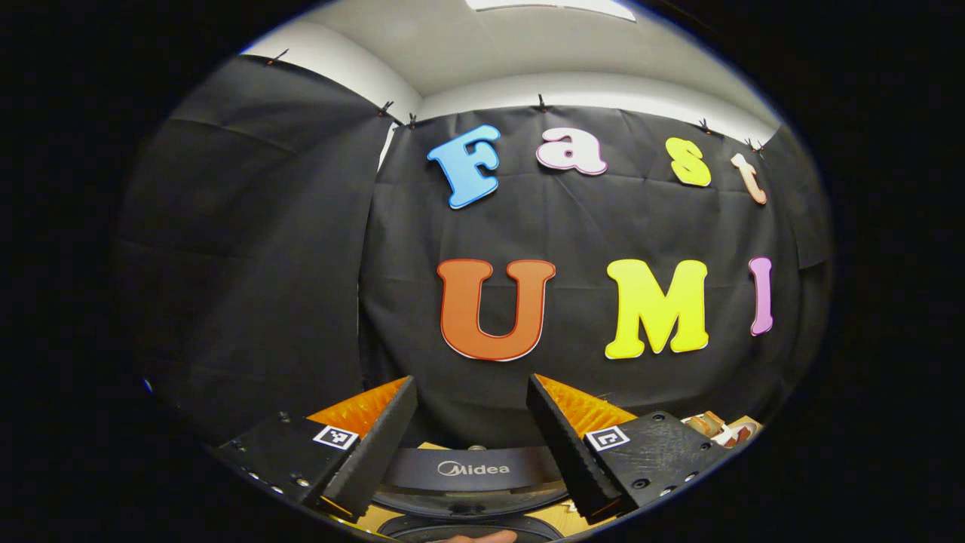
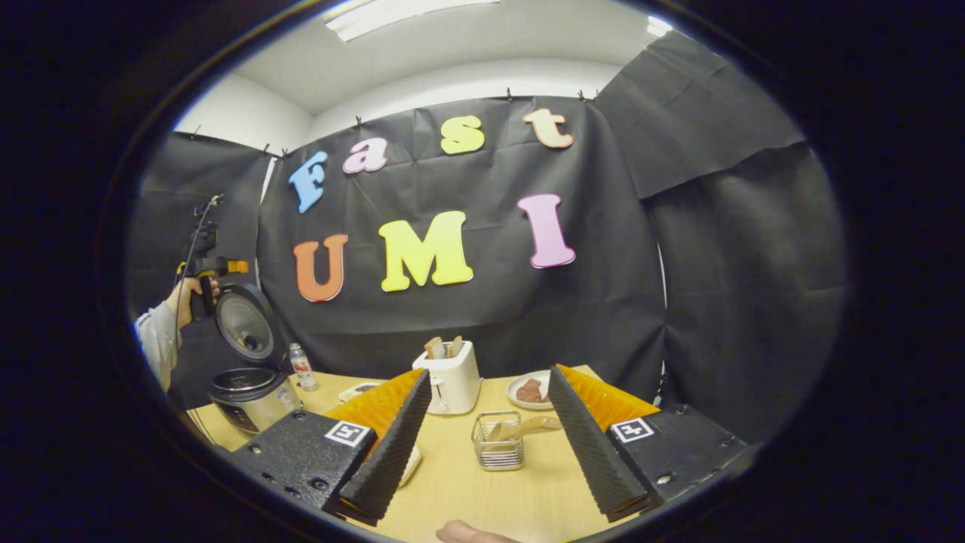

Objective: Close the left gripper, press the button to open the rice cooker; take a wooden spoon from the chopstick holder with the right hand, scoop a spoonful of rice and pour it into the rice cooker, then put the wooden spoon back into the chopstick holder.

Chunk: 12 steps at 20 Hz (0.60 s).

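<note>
Wooden spoon (image 2: 520,428) lying tilted in chopstick holder (image 2: 498,445), handle pointing right

Chopstick holder (image 2: 498,441) before toaster (image 2: 451,382); rice cooker (image 2: 249,392) far left on table (image 2: 528,505)

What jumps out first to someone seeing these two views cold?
In the right gripper view, the rice cooker at the table's far left stands open, lid raised, with the left gripper held in a hand above it. Ahead of the open right gripper sits the wire chopstick holder with the wooden spoon in it, and a toaster behind. In the left gripper view, the cooker's lid fills the gap between the open fingers.
</note>
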{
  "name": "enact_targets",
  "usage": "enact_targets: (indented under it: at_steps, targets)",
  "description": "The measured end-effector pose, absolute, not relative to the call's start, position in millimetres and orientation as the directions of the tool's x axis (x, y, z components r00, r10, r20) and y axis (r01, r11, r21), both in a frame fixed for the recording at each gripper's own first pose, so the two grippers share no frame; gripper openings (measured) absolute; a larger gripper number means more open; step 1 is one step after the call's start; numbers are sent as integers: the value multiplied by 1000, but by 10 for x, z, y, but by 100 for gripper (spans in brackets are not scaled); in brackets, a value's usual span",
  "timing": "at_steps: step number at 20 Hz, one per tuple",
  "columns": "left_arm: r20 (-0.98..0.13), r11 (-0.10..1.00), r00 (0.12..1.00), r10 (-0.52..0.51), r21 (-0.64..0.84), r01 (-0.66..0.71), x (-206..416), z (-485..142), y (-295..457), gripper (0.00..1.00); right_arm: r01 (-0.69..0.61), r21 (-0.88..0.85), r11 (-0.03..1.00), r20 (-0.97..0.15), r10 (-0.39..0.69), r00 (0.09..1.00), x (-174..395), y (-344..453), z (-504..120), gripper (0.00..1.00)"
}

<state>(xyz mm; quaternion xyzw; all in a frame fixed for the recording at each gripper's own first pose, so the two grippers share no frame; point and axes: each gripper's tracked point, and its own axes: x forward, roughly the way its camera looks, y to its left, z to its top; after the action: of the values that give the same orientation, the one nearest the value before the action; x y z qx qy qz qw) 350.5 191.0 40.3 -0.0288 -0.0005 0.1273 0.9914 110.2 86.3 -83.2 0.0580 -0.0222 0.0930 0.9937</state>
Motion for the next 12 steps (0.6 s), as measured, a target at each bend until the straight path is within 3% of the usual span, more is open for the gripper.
enact_targets:
  at_steps: [2,4,5,6,7,10,11,12]
  targets:
    - [-127,952,947,297,-40,-304,3448,160,1950,94,-179,107,978,61,174,983,1023,809,-811,100]
    - [-157,955,945,287,-32,-296,3366,148,1894,100,-166,106,980,74,159,984,949,753,-761,100]
    - [-163,955,944,286,-34,-295,3339,161,1892,95,-168,114,979,78,159,984,887,751,-747,100]
    - [-191,956,940,281,-33,-293,3291,112,1865,99,-177,126,976,82,168,982,812,771,-733,94]
    - [-205,956,939,277,-34,-290,3225,100,1836,100,-189,134,973,84,178,980,745,788,-734,100]
    - [-233,960,936,263,-30,-277,3018,46,1748,98,-197,139,970,92,185,978,597,755,-753,100]
    - [-243,961,935,260,-33,-275,2953,1,1712,98,-199,144,969,94,186,978,554,737,-755,94]
    - [-240,961,936,258,-31,-273,2886,-24,1680,98,-196,150,969,90,185,979,513,712,-771,94]
